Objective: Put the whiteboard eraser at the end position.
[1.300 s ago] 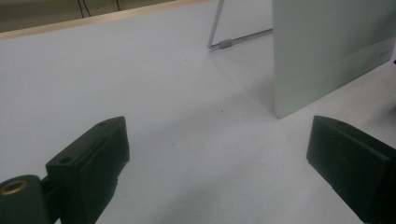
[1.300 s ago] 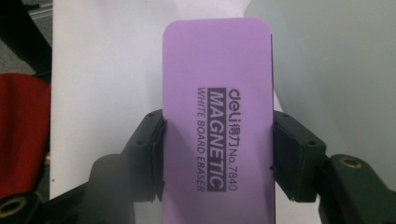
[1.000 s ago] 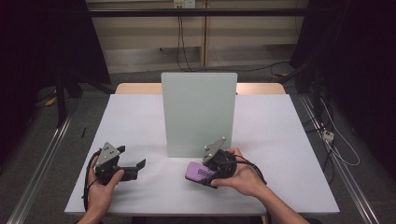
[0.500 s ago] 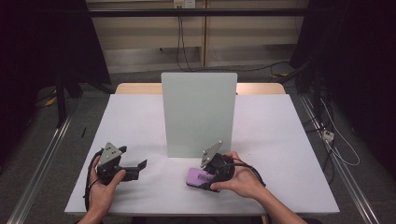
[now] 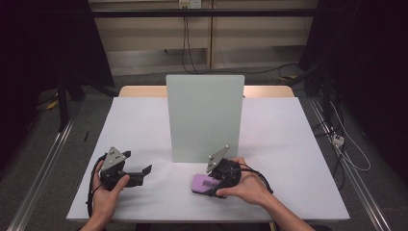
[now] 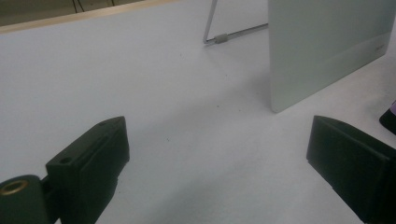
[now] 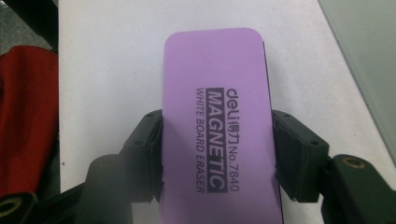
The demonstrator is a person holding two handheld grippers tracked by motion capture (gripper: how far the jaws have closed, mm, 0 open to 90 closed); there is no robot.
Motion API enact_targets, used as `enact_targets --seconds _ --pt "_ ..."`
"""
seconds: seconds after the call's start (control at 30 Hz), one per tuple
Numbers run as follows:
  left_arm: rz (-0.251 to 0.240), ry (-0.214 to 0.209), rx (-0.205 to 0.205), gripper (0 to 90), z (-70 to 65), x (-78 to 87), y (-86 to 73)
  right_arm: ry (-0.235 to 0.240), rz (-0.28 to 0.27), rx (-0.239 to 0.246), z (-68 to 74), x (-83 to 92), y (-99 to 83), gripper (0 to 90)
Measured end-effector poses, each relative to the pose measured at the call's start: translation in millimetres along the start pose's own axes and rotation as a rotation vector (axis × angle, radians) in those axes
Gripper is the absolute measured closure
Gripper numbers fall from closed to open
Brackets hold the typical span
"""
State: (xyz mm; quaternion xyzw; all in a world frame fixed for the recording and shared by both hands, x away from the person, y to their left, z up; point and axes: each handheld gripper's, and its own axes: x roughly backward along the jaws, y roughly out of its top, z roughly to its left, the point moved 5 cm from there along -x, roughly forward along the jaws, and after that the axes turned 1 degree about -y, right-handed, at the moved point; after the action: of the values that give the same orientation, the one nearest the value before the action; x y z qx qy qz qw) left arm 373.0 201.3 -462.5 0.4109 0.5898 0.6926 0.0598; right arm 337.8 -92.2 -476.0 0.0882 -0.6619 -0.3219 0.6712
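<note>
At the near edge of the white table (image 5: 288,144), the right gripper (image 7: 217,158) pinches a purple magnetic whiteboard eraser (image 7: 217,121) by its long sides, low over the tabletop. To the left, the left gripper (image 6: 215,163) hovers with jaws spread wide, holding nothing. Beyond stands an upright whiteboard (image 5: 204,118); wiping it well likely means meeting it flat and square.

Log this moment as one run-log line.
left claw open, empty | right claw shut on purple eraser | white board upright on table
</note>
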Motion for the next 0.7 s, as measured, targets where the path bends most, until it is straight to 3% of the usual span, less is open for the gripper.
enact_targets --seconds 0.1,0.33,0.6,0.7 --pt "0.0 0.0 0.001 5.8 0.3 -0.1 -0.1 0.001 -0.007 -0.017 -1.3 0.2 0.0 37.2" --pt "-0.002 0.003 0.001 5.7 0.8 0.3 0.3 -0.037 -0.041 -0.07 -6.3 3.9 -0.2 17.3" --pt "0.0 0.004 0.003 5.8 1.0 0.1 0.5 -0.068 -0.109 -0.112 -10.8 16.1 -2.3 7.6" --pt "-0.003 0.003 0.007 5.8 0.7 -0.2 0.7 -0.105 -0.124 -0.127 -12.6 21.8 -4.6 9.8"
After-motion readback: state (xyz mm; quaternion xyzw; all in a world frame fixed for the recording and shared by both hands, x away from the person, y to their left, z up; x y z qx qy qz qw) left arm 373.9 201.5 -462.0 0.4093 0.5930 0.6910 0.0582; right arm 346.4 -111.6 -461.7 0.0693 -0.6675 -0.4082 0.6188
